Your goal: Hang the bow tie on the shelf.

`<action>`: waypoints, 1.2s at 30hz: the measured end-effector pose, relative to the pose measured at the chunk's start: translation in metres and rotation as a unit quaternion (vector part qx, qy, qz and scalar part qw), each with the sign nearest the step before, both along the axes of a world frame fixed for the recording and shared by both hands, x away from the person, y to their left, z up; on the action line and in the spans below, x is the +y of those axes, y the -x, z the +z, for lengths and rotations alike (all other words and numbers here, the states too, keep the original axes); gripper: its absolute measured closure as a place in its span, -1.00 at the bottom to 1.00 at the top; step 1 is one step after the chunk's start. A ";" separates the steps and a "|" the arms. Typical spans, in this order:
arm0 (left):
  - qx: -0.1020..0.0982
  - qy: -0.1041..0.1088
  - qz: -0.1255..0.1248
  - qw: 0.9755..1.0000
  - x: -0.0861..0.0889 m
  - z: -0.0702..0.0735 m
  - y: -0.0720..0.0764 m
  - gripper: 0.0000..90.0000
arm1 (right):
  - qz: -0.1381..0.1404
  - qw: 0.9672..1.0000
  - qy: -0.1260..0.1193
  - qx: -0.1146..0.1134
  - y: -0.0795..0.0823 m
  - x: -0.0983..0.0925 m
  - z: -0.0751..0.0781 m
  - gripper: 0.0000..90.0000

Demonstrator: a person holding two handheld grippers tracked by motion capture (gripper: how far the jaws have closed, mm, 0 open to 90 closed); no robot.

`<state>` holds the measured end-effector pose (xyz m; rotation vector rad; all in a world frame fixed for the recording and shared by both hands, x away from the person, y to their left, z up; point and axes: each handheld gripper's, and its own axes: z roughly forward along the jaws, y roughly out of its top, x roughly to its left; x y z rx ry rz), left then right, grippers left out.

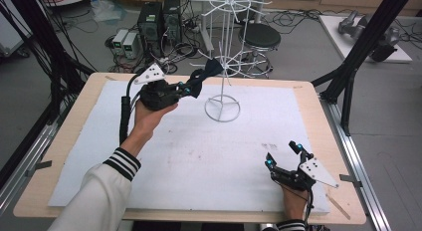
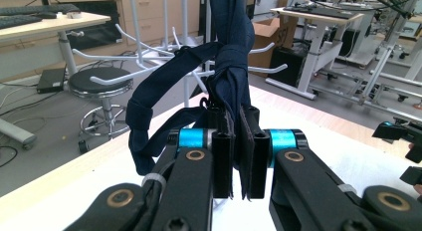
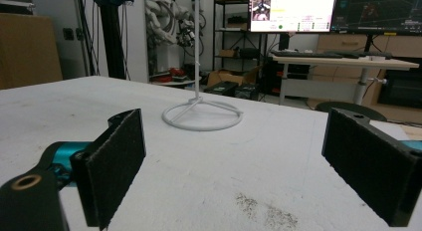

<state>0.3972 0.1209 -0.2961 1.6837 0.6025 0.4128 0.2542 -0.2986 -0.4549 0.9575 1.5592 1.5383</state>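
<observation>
A dark navy bow tie (image 1: 205, 74) (image 2: 229, 66) with a looped strap hangs from my left gripper (image 1: 188, 88) (image 2: 238, 136), whose jaws are shut on it. That gripper is raised over the table's far left part, just left of the white wire rack (image 1: 225, 42) with hooked arms (image 2: 174, 52). The rack's ring base (image 1: 222, 109) (image 3: 201, 114) rests on the white mat. My right gripper (image 1: 282, 154) (image 3: 239, 156) sits low near the front right of the mat, jaws wide open, nothing between them.
A white foam mat (image 1: 199, 151) covers the wooden table (image 1: 69, 121). A black stool (image 1: 259, 38) and computer boxes (image 1: 159, 19) stand on the floor behind. Black frame posts (image 1: 363, 47) flank the table's right side. A small dark smudge (image 3: 263, 208) marks the mat.
</observation>
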 end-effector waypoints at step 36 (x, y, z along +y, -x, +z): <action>0.031 -0.048 0.002 0.998 -0.020 -0.032 -0.009 0.88 | 0.001 1.000 0.000 -0.006 0.000 -0.001 0.000 -0.80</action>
